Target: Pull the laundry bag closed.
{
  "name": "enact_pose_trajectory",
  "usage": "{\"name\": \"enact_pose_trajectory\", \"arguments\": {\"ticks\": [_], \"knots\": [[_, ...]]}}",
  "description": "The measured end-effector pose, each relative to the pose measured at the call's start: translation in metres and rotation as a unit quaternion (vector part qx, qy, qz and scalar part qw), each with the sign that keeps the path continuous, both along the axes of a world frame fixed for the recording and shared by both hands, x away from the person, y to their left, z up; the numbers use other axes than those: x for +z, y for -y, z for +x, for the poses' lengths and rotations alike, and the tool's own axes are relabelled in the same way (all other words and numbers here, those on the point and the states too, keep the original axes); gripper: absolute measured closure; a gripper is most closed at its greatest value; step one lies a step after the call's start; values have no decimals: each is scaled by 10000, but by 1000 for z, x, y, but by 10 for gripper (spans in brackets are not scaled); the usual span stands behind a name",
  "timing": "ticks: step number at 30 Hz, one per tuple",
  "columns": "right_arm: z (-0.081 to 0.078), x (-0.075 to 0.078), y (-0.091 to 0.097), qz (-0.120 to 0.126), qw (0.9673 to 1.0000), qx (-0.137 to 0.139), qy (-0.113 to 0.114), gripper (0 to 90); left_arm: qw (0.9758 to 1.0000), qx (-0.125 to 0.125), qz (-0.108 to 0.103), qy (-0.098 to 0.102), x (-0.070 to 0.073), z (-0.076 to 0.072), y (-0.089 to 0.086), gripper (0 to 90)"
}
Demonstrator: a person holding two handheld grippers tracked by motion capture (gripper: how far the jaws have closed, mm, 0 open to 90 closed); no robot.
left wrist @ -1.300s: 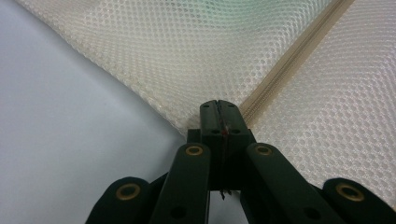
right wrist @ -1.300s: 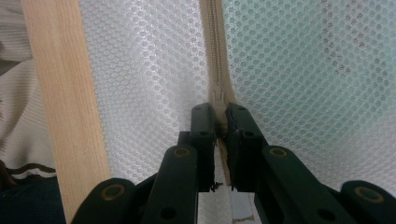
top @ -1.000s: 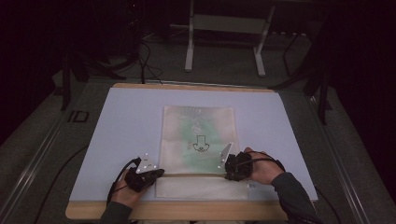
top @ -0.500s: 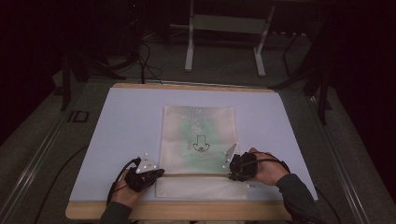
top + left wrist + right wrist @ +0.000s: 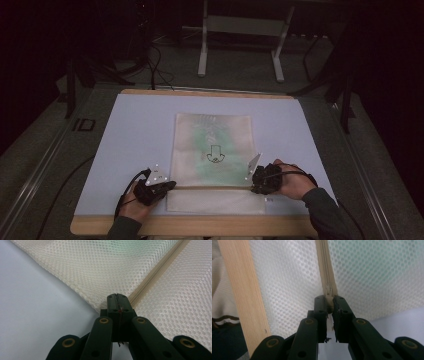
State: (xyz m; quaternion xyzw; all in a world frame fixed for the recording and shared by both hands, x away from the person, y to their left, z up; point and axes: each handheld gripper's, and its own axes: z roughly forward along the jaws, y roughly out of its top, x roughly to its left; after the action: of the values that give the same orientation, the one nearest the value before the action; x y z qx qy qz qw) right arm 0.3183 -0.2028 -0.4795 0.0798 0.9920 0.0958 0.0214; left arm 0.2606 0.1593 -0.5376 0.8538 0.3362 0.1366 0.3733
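- My left tool [image 5: 167, 185] sits at about 7 o'clock on the surface [image 5: 135, 130], at the left end of the mesh bag's zipper line.
- In the left gripper view, my left tool [image 5: 116, 297] is clenched: its two black jaws press flat together, with a thin edge of the mesh laundry bag [image 5: 100, 270] caught between them right where the zipper [image 5: 155, 272] begins.
- My right tool [image 5: 257, 181] sits at about 5 o'clock, at the right end of the same zipper line, with my right hand [image 5: 292, 180] behind it.
- In the right gripper view, my right tool [image 5: 329, 305] is grasping the beige zipper pull [image 5: 328, 303]; the jaws stand nearly closed with the small tab pinched between their tips.
- The zipper [image 5: 325, 265] runs straight away from those jaws toward 12 o'clock in that view, and its teeth look closed.
- The mesh laundry bag [image 5: 212, 150] lies flat in the middle of the surface, reaching from the centre down toward 6 o'clock, near the wooden front edge [image 5: 200, 226].
- Something pale green shows through the mesh in the bag's upper part, and a dark arrow-shaped mark [image 5: 215, 153] sits near the bag's middle.
- The narrow strip of bag below the zipper looks plain white.
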Motion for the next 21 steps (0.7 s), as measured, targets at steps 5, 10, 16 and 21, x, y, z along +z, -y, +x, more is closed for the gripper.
{"name": "enact_pose_trajectory", "arguments": {"ticks": [5, 10, 16, 21], "knots": [[0, -2, 12, -91, 9999, -135, 5, 823, 10000, 2, 5, 5, 0, 0, 0, 897], [0, -1, 19, 105, 9997, -209, -46, 822, 10000, 5, 5, 6, 0, 0, 0, 897], [0, -4, 18, 96, 9998, -188, -36, 817, 10000, 8, 8, 7, 0, 0, 0, 897], [0, -10, 21, 124, 9996, -253, -59, 751, 10000, 11, -2, 11, 0, 0, 0, 896]]}}
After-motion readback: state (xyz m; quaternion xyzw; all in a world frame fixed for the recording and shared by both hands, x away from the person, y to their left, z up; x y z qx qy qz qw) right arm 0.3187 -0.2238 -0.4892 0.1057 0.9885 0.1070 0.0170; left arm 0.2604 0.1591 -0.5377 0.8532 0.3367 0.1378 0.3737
